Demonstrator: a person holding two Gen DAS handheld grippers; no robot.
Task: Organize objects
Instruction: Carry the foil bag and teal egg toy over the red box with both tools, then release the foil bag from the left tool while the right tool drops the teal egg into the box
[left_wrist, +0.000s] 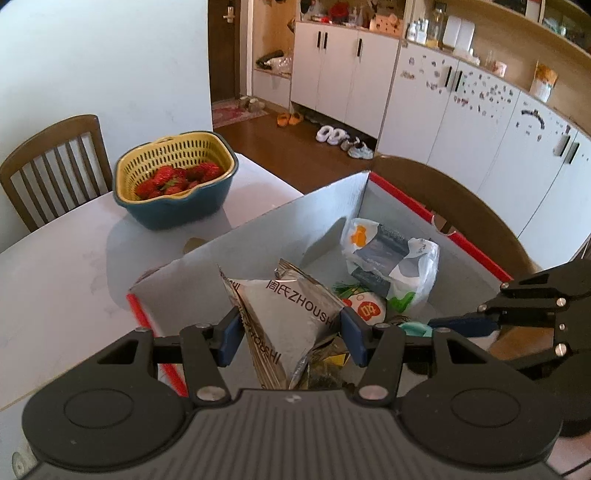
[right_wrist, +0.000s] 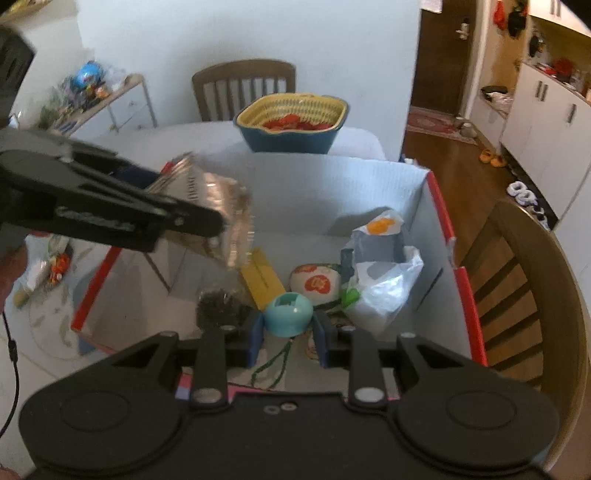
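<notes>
Left gripper (left_wrist: 288, 334) is clamping a silver snack pouch (left_wrist: 284, 314) above the cardboard box (left_wrist: 258, 225).
Right gripper (right_wrist: 288, 334) is gripping a teal round object (right_wrist: 289, 313) at lower centre.

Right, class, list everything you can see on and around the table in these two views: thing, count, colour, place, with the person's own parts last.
Box: one, grey with red edges, on the table.
Table: one, white, under the box.
Basket: one, yellow inside a blue bowl, on the table beyond the box.
Strawberries: several, red, in the basket.
Silver pouch: one, between the left claw's fingers, over the box.
Teal ball: one, between the right claw's fingers, in the box.
Plastic bag: one, white, in the box.
Yellow packet: one, on the box floor.
Chairs: two, brown wood, at the table.
Left claw: black, blue pads, shut on the pouch.
Right claw: black, blue pads, around the ball.
</notes>
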